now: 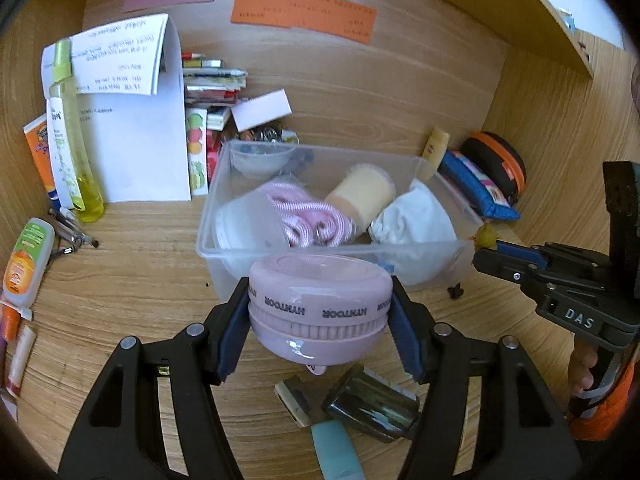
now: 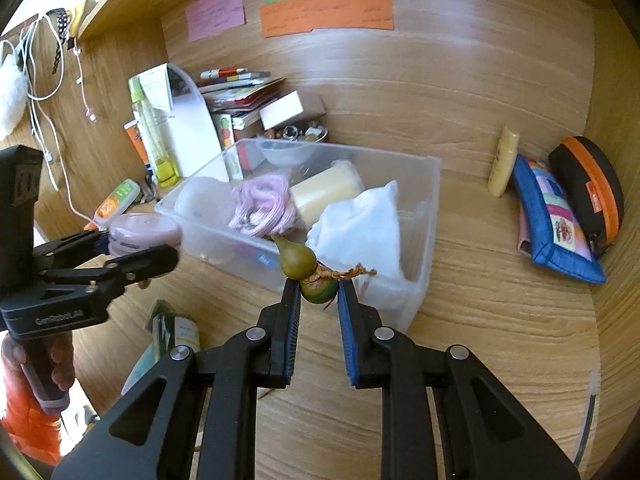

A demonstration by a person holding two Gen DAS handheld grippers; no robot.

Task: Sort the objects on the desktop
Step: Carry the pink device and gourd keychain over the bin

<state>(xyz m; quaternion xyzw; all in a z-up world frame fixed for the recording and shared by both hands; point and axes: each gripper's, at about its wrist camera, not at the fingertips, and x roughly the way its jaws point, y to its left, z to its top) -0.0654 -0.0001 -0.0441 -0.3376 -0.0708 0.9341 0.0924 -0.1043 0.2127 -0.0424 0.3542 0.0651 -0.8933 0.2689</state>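
My left gripper (image 1: 319,304) is shut on a round pink case (image 1: 318,308) with a printed band, held just in front of a clear plastic bin (image 1: 208,240). The same pink case (image 2: 144,234) shows at the left of the right wrist view, in the left gripper (image 2: 136,248). My right gripper (image 2: 318,292) is shut on a small green gourd charm (image 2: 308,268) with a brown cord, above the bin's near wall (image 2: 416,304). In the left wrist view the right gripper (image 1: 486,254) pokes in from the right with the gourd (image 1: 485,236) at its tip. The bin holds a pink cord bundle, a cream bottle and white cloth.
Papers, a yellow spray bottle (image 1: 76,152) and tubes stand at the left. Books and a white box are stacked behind the bin. A blue pouch (image 2: 556,224) and an orange-trimmed black case (image 2: 592,188) lean at the right wall. A dark bottle (image 1: 372,408) and a blue tube lie under my left gripper.
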